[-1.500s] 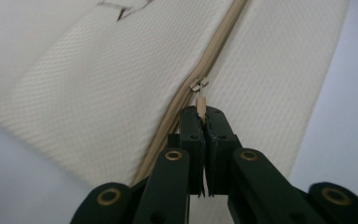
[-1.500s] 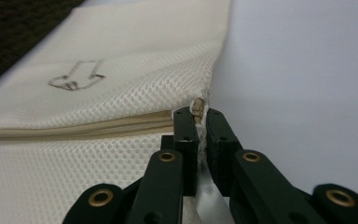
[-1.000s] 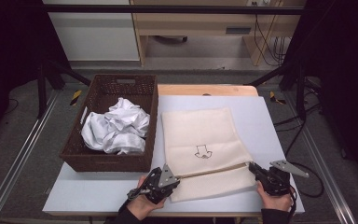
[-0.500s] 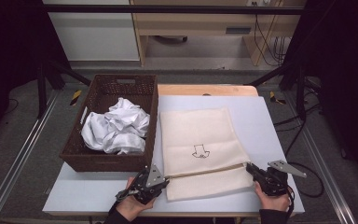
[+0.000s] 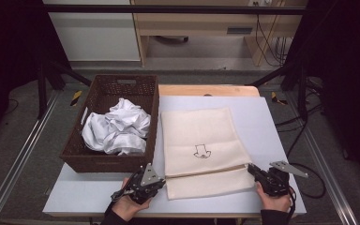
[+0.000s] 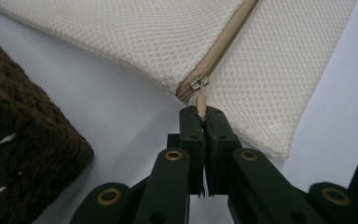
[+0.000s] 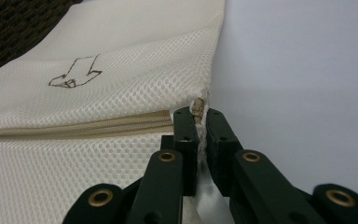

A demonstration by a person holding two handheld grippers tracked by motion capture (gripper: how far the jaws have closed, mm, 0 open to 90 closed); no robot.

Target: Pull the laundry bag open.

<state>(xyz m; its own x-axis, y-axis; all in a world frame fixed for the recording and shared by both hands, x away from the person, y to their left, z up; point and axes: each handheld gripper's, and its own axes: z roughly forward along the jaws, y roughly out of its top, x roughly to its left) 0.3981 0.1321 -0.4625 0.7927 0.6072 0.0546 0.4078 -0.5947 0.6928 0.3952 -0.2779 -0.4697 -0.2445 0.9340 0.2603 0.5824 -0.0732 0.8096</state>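
A cream mesh laundry bag [image 5: 199,136] with a small dark drawing lies flat on the white table [image 5: 262,117]. A tan zipper [image 7: 98,126] runs across it near the front edge. My left gripper [image 5: 162,181] is at the bag's left edge, shut on the zipper pull [image 6: 200,99], which sits at the zipper's left end; its own view shows the left gripper [image 6: 204,114] pinching the tab. My right gripper [image 5: 251,168] is shut on the bag's right edge at the other zipper end, and the right gripper [image 7: 198,114] holds that bit of cloth.
A dark wicker basket [image 5: 75,157] stands left of the bag, holding crumpled white cloth [image 5: 117,126]. Its front corner [image 6: 23,140] is close to my left gripper. A wooden board edge [image 5: 206,89] lies beyond the table's far side.
My left gripper has moved to the left along the bag's front, taking the zipper pull to the left edge. The right gripper has stayed in place.
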